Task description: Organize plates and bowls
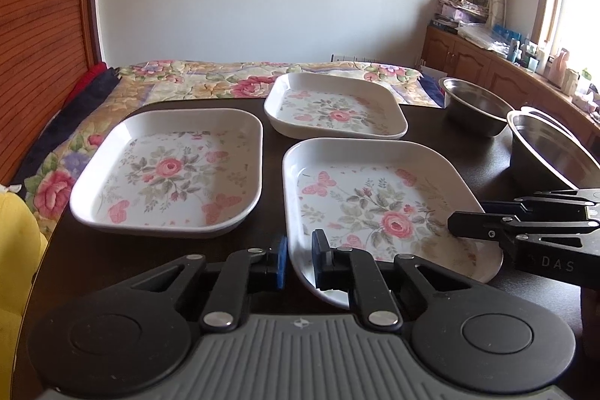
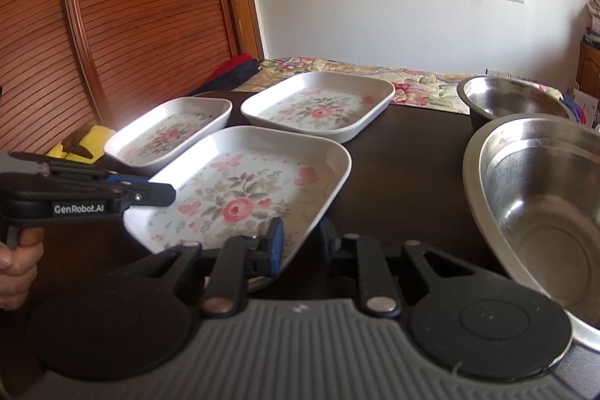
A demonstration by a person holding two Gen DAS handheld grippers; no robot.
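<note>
Both tongs straddle the near floral plate (image 1: 378, 208) rim — left tongs (image 1: 300, 259) and right tongs (image 2: 300, 242) released.

Plates (image 1: 168, 171) white, pink rose print; bowls (image 2: 540, 190) silver steel; table (image 2: 405, 152) dark brown.

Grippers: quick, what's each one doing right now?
Left gripper: straddles rim of nearest white floral square plate; grip cannot be told.
Right gripper: open, astride the same plate's rim.
</note>
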